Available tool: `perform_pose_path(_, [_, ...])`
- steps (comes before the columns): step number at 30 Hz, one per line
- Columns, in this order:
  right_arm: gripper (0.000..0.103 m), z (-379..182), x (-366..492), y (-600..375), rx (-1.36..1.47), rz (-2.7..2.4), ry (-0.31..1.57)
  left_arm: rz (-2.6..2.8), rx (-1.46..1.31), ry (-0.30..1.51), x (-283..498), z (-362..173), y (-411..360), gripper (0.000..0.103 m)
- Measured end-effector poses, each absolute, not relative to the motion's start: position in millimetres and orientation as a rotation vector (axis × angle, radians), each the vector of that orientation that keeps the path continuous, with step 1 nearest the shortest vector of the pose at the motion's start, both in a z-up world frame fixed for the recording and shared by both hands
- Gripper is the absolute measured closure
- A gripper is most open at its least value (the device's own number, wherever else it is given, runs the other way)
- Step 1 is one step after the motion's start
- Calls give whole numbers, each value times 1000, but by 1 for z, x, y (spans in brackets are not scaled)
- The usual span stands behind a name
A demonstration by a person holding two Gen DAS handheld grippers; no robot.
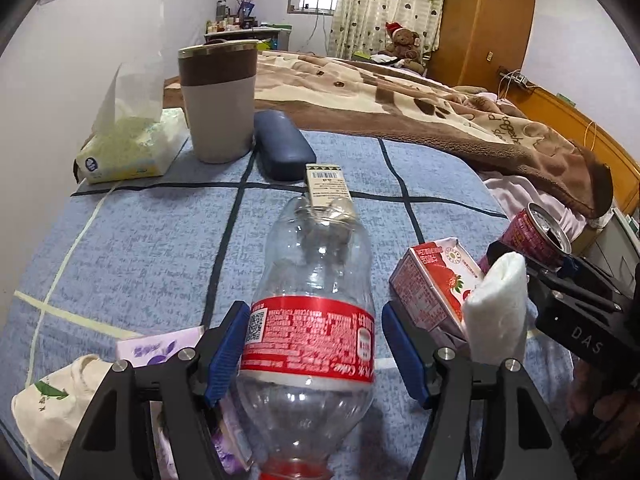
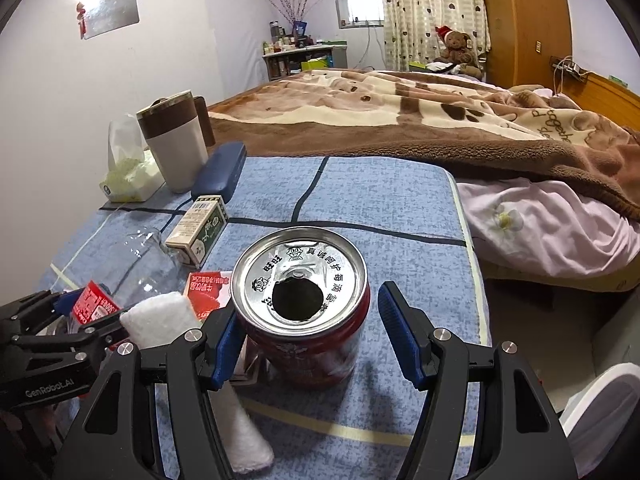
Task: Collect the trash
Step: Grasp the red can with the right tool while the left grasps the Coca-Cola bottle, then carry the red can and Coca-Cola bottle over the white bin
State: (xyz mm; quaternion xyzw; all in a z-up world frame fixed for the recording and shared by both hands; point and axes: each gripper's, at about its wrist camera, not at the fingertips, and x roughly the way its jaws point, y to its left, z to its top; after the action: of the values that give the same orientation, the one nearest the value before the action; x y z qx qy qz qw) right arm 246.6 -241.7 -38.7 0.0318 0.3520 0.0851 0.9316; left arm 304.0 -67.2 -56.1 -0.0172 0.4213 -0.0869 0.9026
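Both grippers are lined up on trash at the near end of the blue checked bed cover [image 2: 400, 208]. The left gripper [image 1: 312, 354] straddles a clear plastic bottle [image 1: 316, 288] lying on its side, fingers spread, not yet squeezing. The right gripper [image 2: 308, 330] brackets an opened red can [image 2: 304, 308] standing upright near the bed's right edge, fingers likewise apart. A strawberry carton [image 1: 432, 296] and rolled white cloth [image 1: 498, 304] lie between them.
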Motion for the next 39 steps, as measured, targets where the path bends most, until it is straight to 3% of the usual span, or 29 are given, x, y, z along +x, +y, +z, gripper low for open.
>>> perform_pose_path(7, [38, -43, 248, -240, 76, 175, 729, -179, -33, 879, 306, -60, -68, 38])
perform_pose_path(10, [47, -43, 247, -239, 79, 186, 732, -183, -38, 879, 306, -60, -67, 38])
perform_pose_path(39, [48, -7, 188, -253, 108, 151, 637, -244, -43, 754, 231, -3, -78, 38])
